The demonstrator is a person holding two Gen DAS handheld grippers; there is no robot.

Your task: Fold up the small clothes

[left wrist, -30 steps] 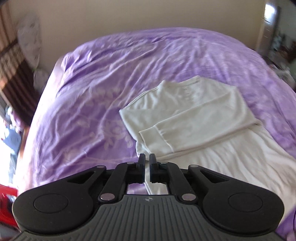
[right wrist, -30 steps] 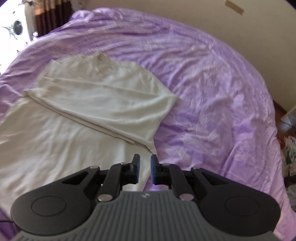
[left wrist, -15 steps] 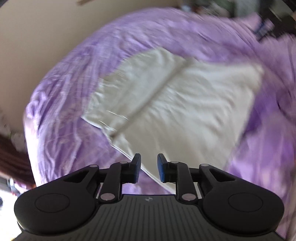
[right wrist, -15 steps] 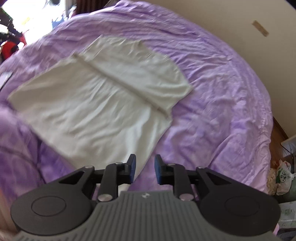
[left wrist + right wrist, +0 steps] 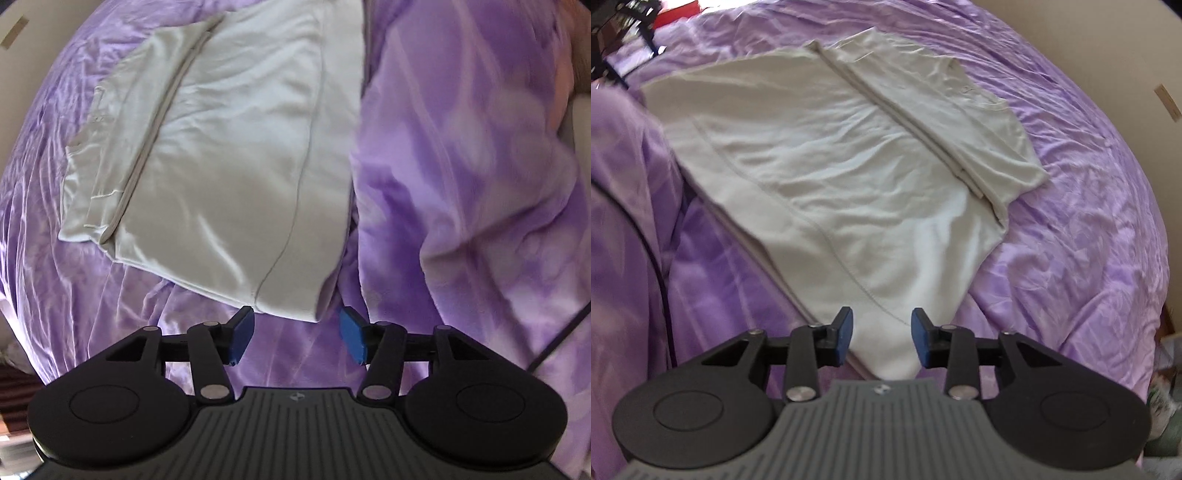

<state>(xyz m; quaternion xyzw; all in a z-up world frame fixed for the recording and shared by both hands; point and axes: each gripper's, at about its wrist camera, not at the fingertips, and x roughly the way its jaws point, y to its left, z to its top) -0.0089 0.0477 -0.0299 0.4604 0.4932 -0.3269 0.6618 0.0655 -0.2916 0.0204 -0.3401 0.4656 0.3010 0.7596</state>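
A white long-sleeved shirt [image 5: 236,155] lies flat on the purple bedspread [image 5: 461,184], its sleeves folded across the upper part as a band [image 5: 155,122]. My left gripper [image 5: 297,338] is open, just short of the shirt's near hem corner [image 5: 295,302]. In the right wrist view the same shirt [image 5: 831,158] lies spread out, the folded sleeve band [image 5: 923,122] to the right. My right gripper [image 5: 882,339] is open over the other hem corner [image 5: 886,350], jaws on either side of the cloth. Neither holds anything.
The bedspread [image 5: 1089,240] is wrinkled around the shirt. A raised purple fold [image 5: 624,229] with a dark cable [image 5: 663,288] lies at the left of the right wrist view. A beige wall [image 5: 1137,48] stands behind the bed.
Both grippers swung round from the shirt's sides to its hem end and came down low. Both jaws opened wide from nearly shut.
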